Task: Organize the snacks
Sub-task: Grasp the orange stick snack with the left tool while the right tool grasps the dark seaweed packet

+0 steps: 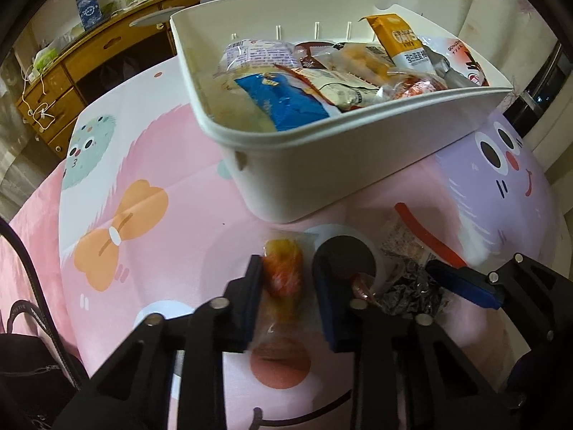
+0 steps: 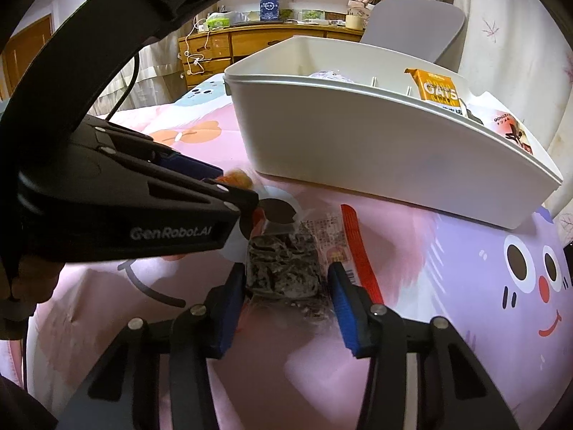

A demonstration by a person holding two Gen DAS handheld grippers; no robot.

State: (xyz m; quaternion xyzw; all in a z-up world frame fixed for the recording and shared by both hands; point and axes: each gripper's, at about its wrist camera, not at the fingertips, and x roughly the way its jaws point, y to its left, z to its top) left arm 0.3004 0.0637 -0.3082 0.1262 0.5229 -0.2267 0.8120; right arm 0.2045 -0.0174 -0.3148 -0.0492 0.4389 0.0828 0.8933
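A white bin [image 1: 322, 165] holding several wrapped snacks stands on the pink cartoon tablecloth [image 1: 161, 165]; it also shows in the right wrist view [image 2: 358, 143]. My left gripper [image 1: 286, 279] is open, its jaws either side of an orange-yellow clear-wrapped snack [image 1: 283, 276] lying on the cloth. My right gripper [image 2: 286, 283] is open around a dark crumbly snack in a clear wrapper [image 2: 283, 268], also lying on the cloth. That dark snack shows in the left wrist view [image 1: 412, 286] beside the right gripper's blue finger [image 1: 462, 283].
A wooden dresser [image 1: 71, 71] with a blue bag stands behind the table on the left. A grey office chair [image 2: 422, 25] stands behind the bin. The left gripper's body [image 2: 125, 197] fills the left of the right wrist view.
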